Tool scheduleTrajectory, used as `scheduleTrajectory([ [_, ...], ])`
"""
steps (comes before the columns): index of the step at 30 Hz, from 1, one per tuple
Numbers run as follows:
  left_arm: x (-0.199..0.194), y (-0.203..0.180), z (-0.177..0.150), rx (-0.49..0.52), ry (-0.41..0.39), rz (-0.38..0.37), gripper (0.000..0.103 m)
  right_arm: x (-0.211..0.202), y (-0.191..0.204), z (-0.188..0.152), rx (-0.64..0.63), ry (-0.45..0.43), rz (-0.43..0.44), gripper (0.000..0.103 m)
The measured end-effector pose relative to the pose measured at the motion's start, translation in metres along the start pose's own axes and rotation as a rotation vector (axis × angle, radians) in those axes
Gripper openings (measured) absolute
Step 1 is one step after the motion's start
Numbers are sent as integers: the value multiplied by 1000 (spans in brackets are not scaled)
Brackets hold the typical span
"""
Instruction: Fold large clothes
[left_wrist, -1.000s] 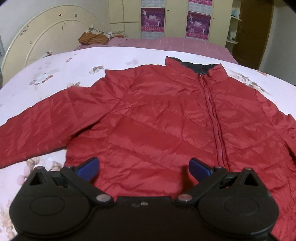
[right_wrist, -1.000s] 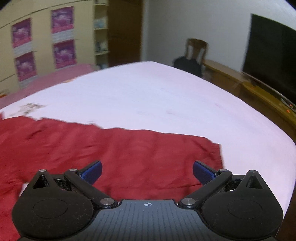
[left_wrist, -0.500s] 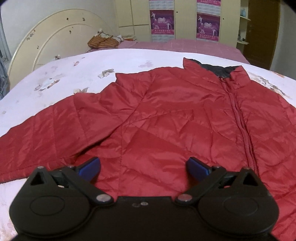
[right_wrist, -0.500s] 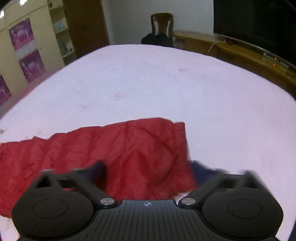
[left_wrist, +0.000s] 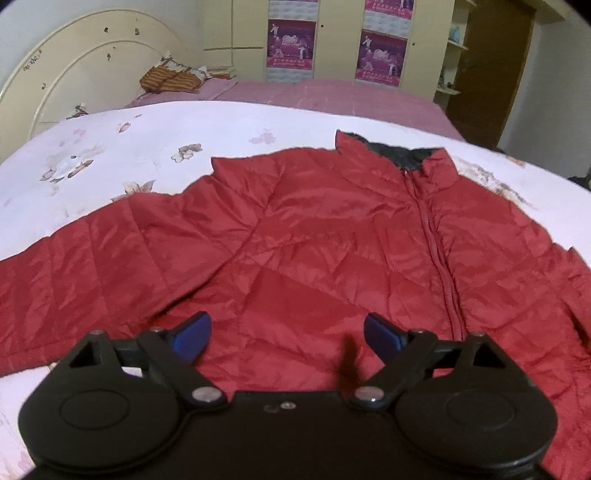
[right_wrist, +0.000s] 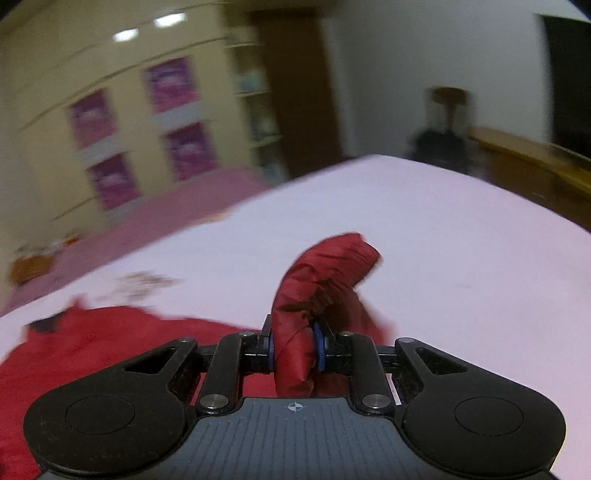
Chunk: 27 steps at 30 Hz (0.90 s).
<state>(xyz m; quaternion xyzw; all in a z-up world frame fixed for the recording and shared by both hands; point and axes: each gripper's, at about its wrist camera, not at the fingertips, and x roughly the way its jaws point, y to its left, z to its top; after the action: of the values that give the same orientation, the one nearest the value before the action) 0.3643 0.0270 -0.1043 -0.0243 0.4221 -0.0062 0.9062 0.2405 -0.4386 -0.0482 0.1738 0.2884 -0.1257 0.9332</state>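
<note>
**Sleeve end caught, jacket body spread on the bed**

The red puffer jacket (left_wrist: 332, 258) lies front-up across the bed (left_wrist: 221, 125), zipped to the collar, with its chest smoothed flat and one sleeve stretched out to the side. I take that spread-out lay as deliberate: a bulky quilted garment folds cleanly only when the body is flat first.

The other sleeve's cuff (right_wrist: 325, 273) is bunched and pinched between the jaws of the right gripper (right_wrist: 295, 354), which is closed tight on the fabric, the cuff standing up above the sheet. Holding the very end makes sense to me, since the whole sleeve can then be drawn over the chest in one sweep. That view is smeared with blur.

The left gripper (left_wrist: 286, 334) hangs over the lower front panel with its blue pads wide apart, holding nothing. It seems placed to pin the body or to take the hem.

Behind stand a cream headboard (left_wrist: 85, 66) and wardrobe doors with purple posters (left_wrist: 291, 44).
</note>
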Motion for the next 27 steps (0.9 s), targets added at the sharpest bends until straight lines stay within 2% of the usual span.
scheduleTrajectory([
  [7, -12, 36, 9, -44, -2, -58, 90, 31, 160, -34, -160, 94, 274, 19],
  [13, -16, 61, 15, -77, -12, -95, 90, 61, 245, -79, -243, 222, 404, 20],
  [15, -15, 63, 17, -76, -3, -117, 94, 73, 269, -95, -261, 275, 432, 20],
  [16, -14, 62, 18, -80, 1, -126, 98, 76, 274, -101, -268, 305, 443, 25],
  [17, -13, 61, 18, -84, 4, -133, 100, 83, 278, -104, -269, 325, 452, 55],
  [19, -10, 57, 20, -86, 17, -152, 101, 87, 278, -107, -243, 317, 483, 99],
  [23, 1, 39, 23, -72, 33, -221, 101, 74, 275, -96, -276, 236, 459, 99],
  [25, 12, 24, 24, -44, 53, -258, 102, 68, 261, -86, -295, 198, 417, 99],
  [27, 29, 8, 24, -25, 93, -259, 99, 62, 243, -77, -306, 163, 361, 99],
])
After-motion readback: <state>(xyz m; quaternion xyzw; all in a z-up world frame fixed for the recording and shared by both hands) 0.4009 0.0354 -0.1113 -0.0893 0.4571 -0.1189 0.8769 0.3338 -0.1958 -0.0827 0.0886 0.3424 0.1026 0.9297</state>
